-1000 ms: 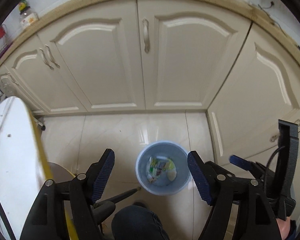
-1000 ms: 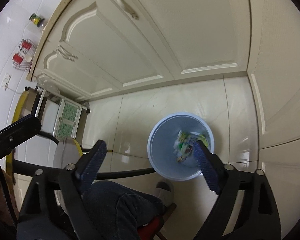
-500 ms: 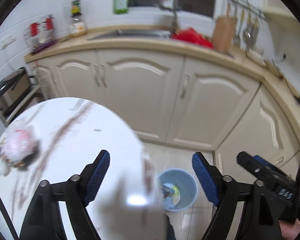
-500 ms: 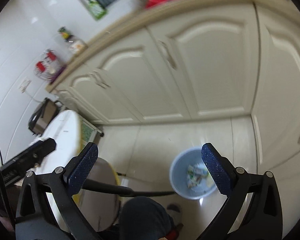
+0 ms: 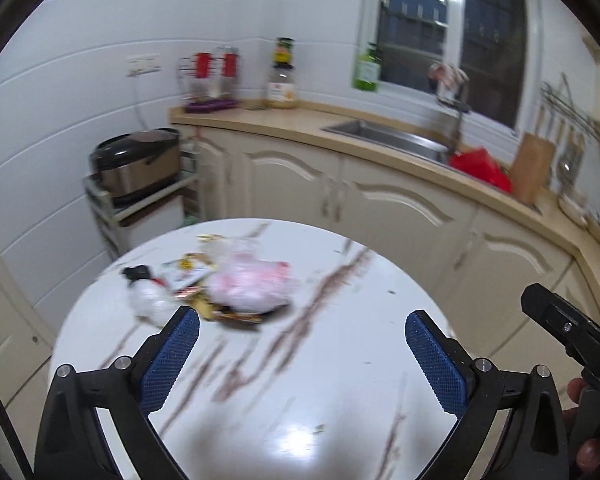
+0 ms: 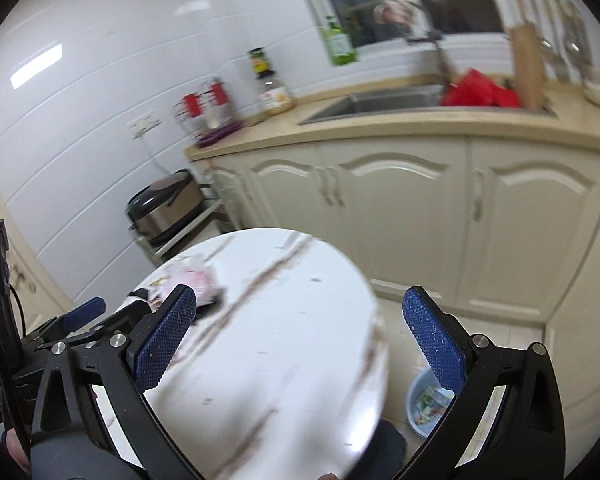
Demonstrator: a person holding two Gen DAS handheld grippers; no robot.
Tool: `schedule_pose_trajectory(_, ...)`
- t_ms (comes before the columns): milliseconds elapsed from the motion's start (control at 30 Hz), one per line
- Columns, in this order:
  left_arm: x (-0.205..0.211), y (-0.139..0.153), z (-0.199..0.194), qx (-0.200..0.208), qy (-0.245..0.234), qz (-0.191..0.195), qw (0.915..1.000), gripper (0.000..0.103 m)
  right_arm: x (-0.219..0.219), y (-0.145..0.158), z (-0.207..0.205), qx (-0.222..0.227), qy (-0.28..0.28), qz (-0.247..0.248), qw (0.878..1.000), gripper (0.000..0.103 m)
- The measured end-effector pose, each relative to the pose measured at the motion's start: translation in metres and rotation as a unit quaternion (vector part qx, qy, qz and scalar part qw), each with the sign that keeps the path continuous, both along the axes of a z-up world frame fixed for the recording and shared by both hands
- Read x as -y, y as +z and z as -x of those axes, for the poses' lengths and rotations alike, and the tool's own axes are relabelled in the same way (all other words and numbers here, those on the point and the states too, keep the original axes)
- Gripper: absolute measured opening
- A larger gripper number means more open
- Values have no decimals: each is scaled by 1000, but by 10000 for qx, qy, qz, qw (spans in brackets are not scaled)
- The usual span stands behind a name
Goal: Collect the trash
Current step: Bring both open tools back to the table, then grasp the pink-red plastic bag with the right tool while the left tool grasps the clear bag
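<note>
Down on the floor beside the table, the blue bin [image 6: 430,402] stands near the cabinet doors [image 6: 400,216] with crumpled wrappers [image 6: 432,400] lying in its bottom; the right gripper's finger hides part of its rim. On the round white table [image 5: 300,360], marked with brownish veins, a heap of trash [image 5: 212,284] sits toward the far left edge: a pink plastic bag [image 5: 248,284], a white crumpled bag [image 5: 150,298] with a black piece at its end, and a few printed wrappers [image 5: 186,272] between and under them, all touching one another and blurred. The left gripper [image 5: 302,354] hangs above the table with its blue pads wide apart and nothing between them; the heap lies just beyond its left finger. The right gripper [image 6: 300,334] is likewise spread wide and empty, over the table's right edge, with the bin below its right finger. Behind the table a beige counter [image 5: 284,124] runs along the white tiled wall and carries a steel sink [image 5: 388,138], something red [image 5: 482,168] beside the sink, a wooden knife block [image 5: 534,172], a jar [image 5: 283,80] and a wire rack [image 5: 210,80] with red pieces. A green bottle [image 5: 367,70] stands on the sill of a dark window [image 5: 452,24]. A rice cooker [image 5: 140,164] rests on a small cart to the left of the cabinets.
</note>
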State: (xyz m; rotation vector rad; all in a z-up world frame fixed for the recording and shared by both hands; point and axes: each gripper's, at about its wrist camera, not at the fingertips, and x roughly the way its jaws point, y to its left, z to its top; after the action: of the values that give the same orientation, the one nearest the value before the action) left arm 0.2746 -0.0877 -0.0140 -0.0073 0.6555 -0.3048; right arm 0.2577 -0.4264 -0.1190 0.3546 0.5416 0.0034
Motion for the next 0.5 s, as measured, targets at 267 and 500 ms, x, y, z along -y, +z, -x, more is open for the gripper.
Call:
schedule_pose_trajectory(267, -87, -6, 25, -81, 883, 191, 9959, 102, -84, 8, -27, -8, 588, 429, 9973, 103)
schedule_pose_trajectory(500, -120, -14, 30, -239, 1272, 144, 9915, 102, -131, -8, -52, -254, 987, 711, 9923, 103)
